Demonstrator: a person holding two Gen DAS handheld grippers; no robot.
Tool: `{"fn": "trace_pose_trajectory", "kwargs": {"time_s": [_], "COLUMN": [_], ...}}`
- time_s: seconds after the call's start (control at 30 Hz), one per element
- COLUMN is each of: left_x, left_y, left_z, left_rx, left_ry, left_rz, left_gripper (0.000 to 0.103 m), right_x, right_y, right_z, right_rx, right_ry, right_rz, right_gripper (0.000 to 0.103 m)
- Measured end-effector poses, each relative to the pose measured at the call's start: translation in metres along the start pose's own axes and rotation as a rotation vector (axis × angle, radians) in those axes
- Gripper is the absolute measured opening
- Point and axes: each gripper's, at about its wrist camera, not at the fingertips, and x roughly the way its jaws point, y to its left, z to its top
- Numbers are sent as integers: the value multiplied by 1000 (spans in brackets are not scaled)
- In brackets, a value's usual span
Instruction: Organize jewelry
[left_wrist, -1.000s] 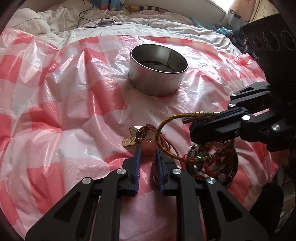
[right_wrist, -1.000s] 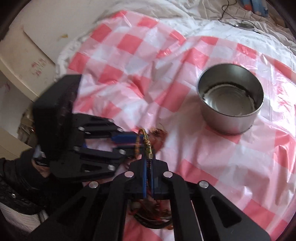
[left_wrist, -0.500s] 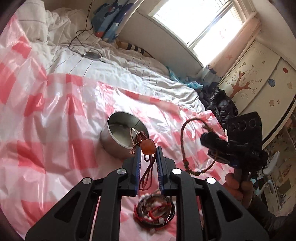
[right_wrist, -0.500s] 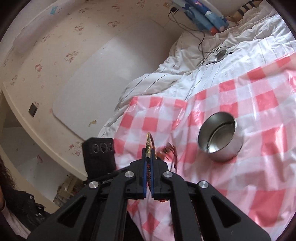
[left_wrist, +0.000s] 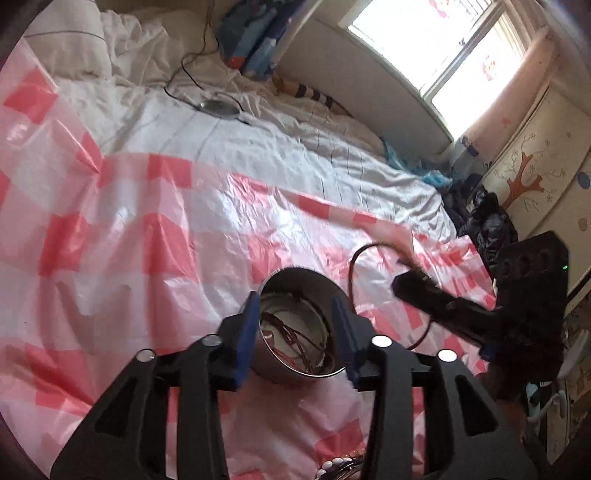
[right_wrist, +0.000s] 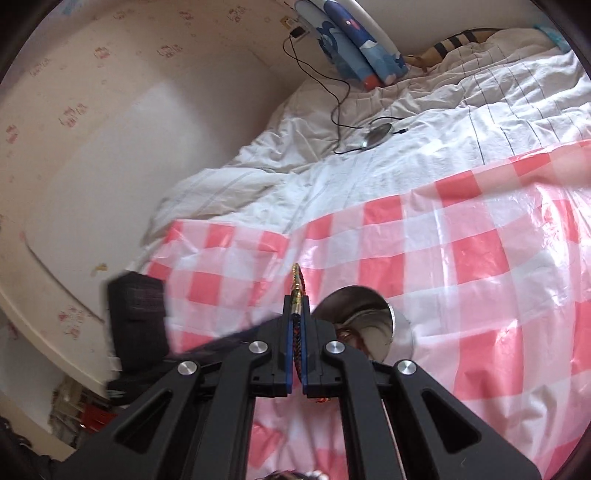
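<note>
Our left gripper (left_wrist: 295, 332) now stands wide open above the tin (left_wrist: 299, 325), its jaws spread to either side of the rim and nothing between them. Half a second ago it was pinching the red cord with the amber bead; that cord (left_wrist: 291, 334) now lies coiled on the tin's floor, so we judge the first piece delivered. Our right gripper (right_wrist: 295, 325) remains clamped tight on the braided bracelet (right_wrist: 296, 284), whose gold clasp pokes out past the fingertips while its loop hangs in the air beside the tin, not yet over it. We have carried it up and away from the checked sheet (left_wrist: 147, 240) toward the tin. More beaded pieces (left_wrist: 338, 470) wait at the near edge, so sorting is far from done.
</note>
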Motion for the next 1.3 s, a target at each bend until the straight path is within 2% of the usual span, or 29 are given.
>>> {"fn": "trace_pose_trajectory", "kwargs": {"time_s": [0.07,0.1,0.13,0.2,0.27,0.33,0.4,0.43,0.6,0.67,0.73,0.93,1.1,1.2,1.23,1.27,1.3], "left_x": [-20,-27,-32,-36,-39,-40,-41,-41,-42,-41,-36,-23,-8,-2,-2,-1,0], "left_y": [10,14,18,21,20,15,7,1,-24,-36,-44,-47,-61,-63,-62,-63,-63], "left_z": [3,3,4,2,-2,-12,-24,-31,-72,-87,-97,-105,-109,-111,-111,-112,-112], "left_rx": [-44,-63,-76,-77,-54,-25,13,36,141,203,253,219,285,293,295,302,310], "left_ry": [-59,-71,-76,-71,-52,-24,21,48,179,221,250,280,308,322,324,332,333], "left_rz": [-7,-16,-19,-10,4,9,7,5,-55,-62,-46,-69,-68,-73,-76,-72,-61], "left_gripper": [51,52,53,54,54,55,56,58,60,60,61,61,61,60,50,33,25], "right_x": [19,28,33,31,18,2,-19,-28,-83,-94,-100,-98,-98,-98,-97,-97,-97], "right_y": [5,6,7,11,14,14,10,7,-4,-7,-11,-15,-22,-33,-37,-40,-43], "right_z": [-3,-6,-9,-17,-24,-29,-40,-46,-86,-99,-106,-108,-109,-111,-112,-113,-113], "right_rx": [-39,-51,-56,-71,-70,-58,-9,21,150,184,224,258,297,353,371,390,402], "right_ry": [66,97,107,70,10,-46,-99,-118,-208,-218,-220,-208,-209,-203,-202,-200,-200], "right_rz": [-65,-90,-113,-152,-173,-199,-197,-196,-193,-196,-165,-132,-113,-94,-82,-68,-61], "right_gripper": [4,9,34,60,61,69,71,75,79,86,87,87,88,89,89,89,89]}}
